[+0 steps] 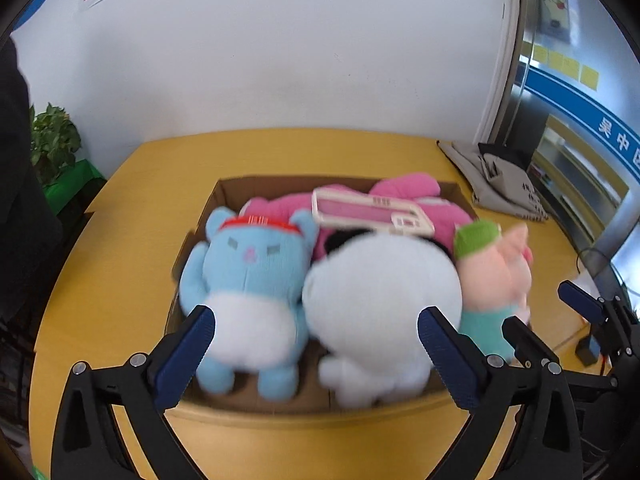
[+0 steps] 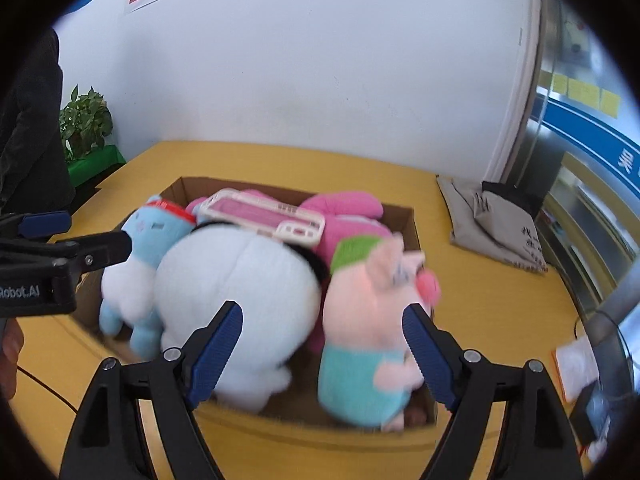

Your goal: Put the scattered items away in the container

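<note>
A brown cardboard box on the yellow table holds a blue plush, a big white plush, a pink pig plush with a green cap and a pink plush at the back. A pink-and-white flat case lies on top. My left gripper is open in front of the blue and white plushes, holding nothing. My right gripper is open before the pig, also with nothing between its fingers.
A grey cloth bag lies at the table's far right. A potted plant stands far left beside a person in dark clothes. Cables and small items sit at the right edge.
</note>
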Motion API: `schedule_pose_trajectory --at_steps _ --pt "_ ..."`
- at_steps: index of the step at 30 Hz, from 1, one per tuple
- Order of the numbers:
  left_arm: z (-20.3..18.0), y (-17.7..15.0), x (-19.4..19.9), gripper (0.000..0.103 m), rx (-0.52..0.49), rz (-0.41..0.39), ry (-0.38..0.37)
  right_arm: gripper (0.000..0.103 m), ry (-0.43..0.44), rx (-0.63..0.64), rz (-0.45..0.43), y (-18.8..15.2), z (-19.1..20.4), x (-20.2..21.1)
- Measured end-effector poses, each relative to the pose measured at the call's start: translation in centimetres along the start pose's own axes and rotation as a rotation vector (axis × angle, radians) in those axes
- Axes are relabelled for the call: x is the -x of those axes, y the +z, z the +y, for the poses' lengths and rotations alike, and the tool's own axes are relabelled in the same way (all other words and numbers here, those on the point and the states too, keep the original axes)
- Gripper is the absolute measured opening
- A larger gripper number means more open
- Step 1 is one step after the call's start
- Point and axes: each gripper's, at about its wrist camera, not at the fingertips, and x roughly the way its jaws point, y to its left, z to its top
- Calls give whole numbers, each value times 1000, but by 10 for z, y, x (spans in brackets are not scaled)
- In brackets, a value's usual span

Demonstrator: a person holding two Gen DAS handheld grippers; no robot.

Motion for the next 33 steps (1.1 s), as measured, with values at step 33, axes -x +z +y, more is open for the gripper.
schedule_pose_trajectory --at_steps 33 --pt "-28 -132 81 103 -12 5 -32 82 -14 -50 28 -103 16 98"
